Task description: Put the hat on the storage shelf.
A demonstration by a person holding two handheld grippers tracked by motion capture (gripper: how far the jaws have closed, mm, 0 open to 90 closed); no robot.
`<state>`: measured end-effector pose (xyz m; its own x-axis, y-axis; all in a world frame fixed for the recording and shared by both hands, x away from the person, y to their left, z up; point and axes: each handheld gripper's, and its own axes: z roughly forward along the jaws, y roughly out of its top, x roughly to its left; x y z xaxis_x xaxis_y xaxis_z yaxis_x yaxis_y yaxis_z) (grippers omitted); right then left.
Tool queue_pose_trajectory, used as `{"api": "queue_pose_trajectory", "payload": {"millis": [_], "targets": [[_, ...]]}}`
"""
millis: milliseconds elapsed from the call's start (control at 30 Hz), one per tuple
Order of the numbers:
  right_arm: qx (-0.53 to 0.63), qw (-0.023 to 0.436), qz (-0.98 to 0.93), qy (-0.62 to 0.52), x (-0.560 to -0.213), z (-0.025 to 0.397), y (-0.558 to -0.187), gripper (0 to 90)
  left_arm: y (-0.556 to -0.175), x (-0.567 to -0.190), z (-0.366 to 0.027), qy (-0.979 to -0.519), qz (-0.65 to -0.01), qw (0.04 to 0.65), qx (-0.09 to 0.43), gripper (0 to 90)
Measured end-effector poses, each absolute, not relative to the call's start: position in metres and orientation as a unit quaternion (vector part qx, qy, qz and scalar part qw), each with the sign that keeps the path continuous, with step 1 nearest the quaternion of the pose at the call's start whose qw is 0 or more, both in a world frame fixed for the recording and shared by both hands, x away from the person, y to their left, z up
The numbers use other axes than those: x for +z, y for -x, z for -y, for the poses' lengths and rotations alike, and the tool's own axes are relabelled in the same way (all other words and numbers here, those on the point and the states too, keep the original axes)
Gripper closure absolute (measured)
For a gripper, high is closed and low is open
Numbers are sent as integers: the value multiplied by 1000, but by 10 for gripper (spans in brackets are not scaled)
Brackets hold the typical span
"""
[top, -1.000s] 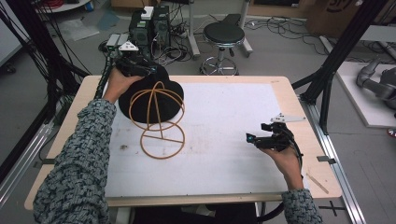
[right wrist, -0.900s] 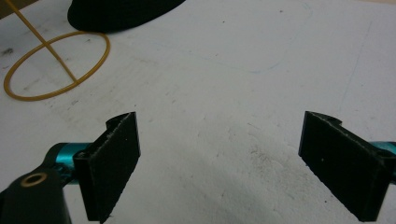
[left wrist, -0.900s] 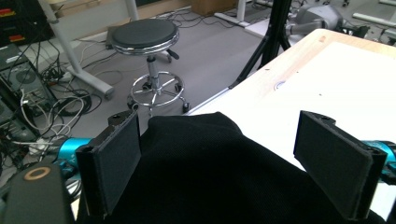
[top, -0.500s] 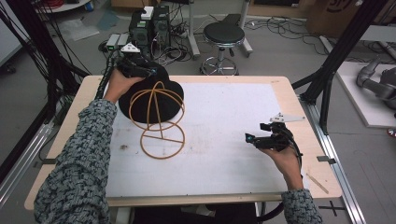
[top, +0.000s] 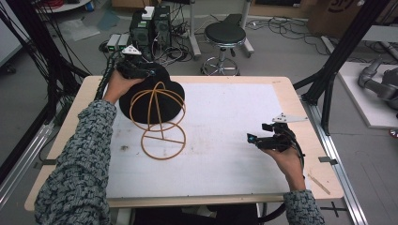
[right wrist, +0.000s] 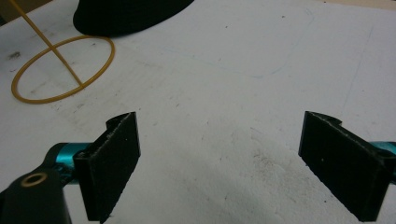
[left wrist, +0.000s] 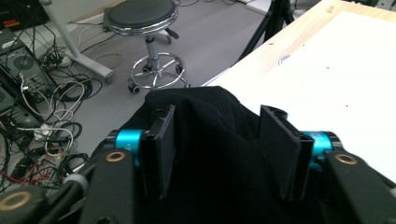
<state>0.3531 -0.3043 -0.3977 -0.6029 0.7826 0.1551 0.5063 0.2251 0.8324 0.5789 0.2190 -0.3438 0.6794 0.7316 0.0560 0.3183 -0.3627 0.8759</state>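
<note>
While left claw (left wrist: 215, 154) straddles 1 black hat (top: 155, 91), 1 wire stand (top: 162, 126) adjacent.

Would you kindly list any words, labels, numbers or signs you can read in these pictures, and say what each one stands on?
None can be read.
Cardboard box on the floor at the top right of the high view: dark printed marks, cut off by the frame's edge and too blurred to read.
Black hat, wire stand, left gripper, right gripper: no text visible.
</note>
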Motion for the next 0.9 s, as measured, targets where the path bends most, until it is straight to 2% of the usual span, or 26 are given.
{"api": "queue_pose_trajectory", "payload": {"millis": [67,167,333,400,567,900], "targets": [[461,152,-769,-417,-398,304,-353,124,-579,-344,-220,-795,-330,454,230,577],[460,152,-769,-417,-398,304,-353,124,-577,-343,-221,-797,-326,449,239,620],[461,152,-769,-416,-397,303,-353,124,-575,-341,-221,-798,-326,444,246,743],[461,153,-769,-415,-396,303,-352,124,-574,-340,-221,-799,-325,441,247,818],[465,157,-767,-414,-393,304,-351,124,-572,-336,-224,-800,-321,444,244,861],[467,154,-767,-413,-391,303,-350,125,-565,-322,-236,-794,-318,451,254,870]]}}
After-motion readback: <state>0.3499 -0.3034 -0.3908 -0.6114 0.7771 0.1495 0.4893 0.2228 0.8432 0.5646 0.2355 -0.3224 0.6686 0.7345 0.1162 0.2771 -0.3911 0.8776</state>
